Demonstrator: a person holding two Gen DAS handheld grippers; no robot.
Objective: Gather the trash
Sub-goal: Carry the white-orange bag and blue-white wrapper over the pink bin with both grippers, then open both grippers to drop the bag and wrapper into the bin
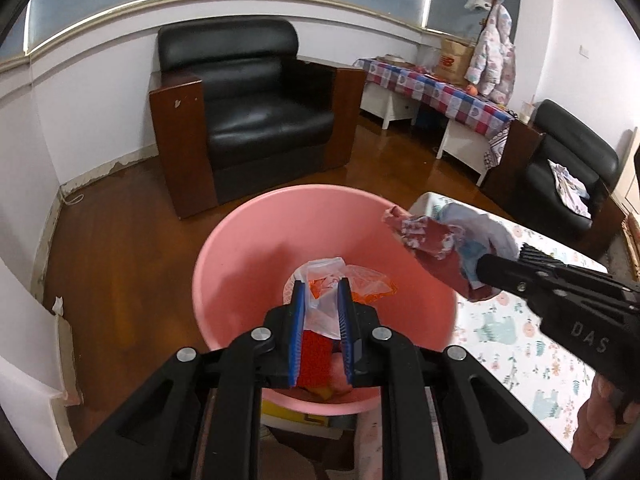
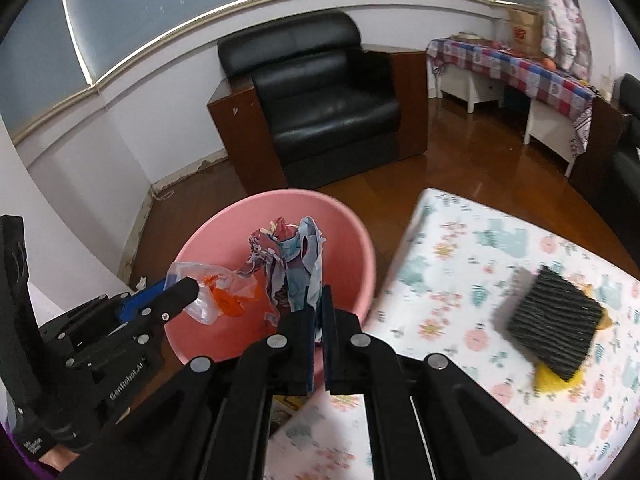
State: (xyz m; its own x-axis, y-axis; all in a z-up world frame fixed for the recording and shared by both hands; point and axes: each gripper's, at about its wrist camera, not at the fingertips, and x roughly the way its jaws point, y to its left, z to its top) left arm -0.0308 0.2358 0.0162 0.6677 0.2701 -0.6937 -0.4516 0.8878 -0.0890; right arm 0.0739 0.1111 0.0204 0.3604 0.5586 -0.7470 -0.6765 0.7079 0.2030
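Observation:
A pink basin (image 1: 248, 248) stands on the floor beside the table; it also shows in the right wrist view (image 2: 352, 236). My left gripper (image 1: 323, 292) is shut on a clear plastic bag with orange scraps (image 1: 360, 280) and holds it over the basin; the same gripper (image 2: 188, 286) and bag (image 2: 216, 292) show at the left of the right wrist view. My right gripper (image 2: 319, 296) is shut on a crumpled red, blue and white wrapper (image 2: 288, 256) above the basin's right side. That wrapper (image 1: 432, 240) hangs from the right gripper (image 1: 486, 266) in the left wrist view.
A table with a floral cloth (image 2: 480, 280) stands right of the basin, bearing a black ribbed sponge (image 2: 556, 320) on something yellow. A black armchair (image 1: 256, 112) stands behind. A checked-cloth bench (image 1: 440, 92) and another black chair (image 1: 568, 176) are at the right.

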